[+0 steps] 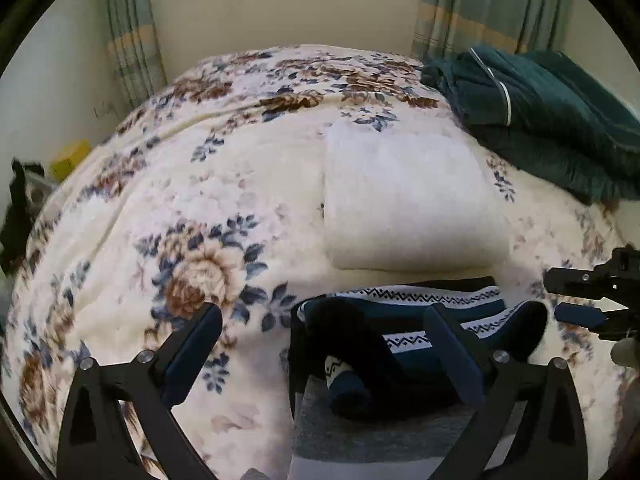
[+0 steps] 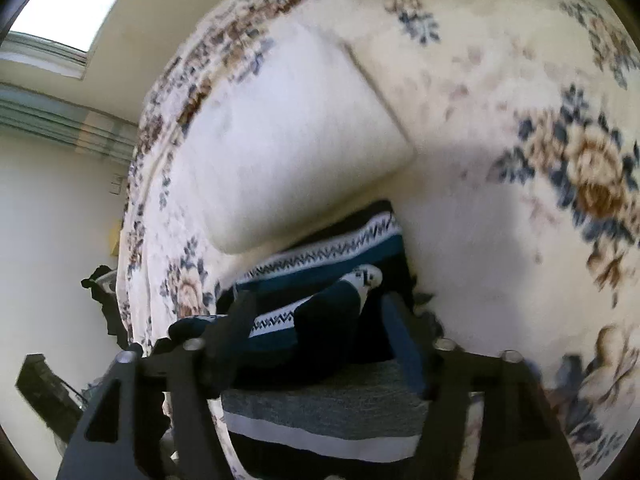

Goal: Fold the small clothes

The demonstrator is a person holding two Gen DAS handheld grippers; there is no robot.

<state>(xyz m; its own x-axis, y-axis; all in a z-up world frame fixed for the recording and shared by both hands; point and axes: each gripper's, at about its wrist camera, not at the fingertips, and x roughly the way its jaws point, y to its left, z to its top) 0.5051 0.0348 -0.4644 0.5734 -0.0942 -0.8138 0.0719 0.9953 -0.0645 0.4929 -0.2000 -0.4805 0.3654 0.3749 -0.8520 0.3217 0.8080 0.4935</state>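
A folded knit garment, navy and black with white zigzag bands, lies near the bed's front edge on a grey striped cloth. My left gripper hovers over it, jaws wide apart, with its right finger above the garment and its left finger above the floral blanket. Nothing is pinched. My right gripper is open too, its fingers straddling the garment without pressing on it. In the left wrist view the right gripper shows at the garment's right end.
A folded white blanket lies just behind the garment. Dark green clothes are piled at the bed's far right corner. Left of the bed are a yellow box and a dark object. Curtains and a window stand behind.
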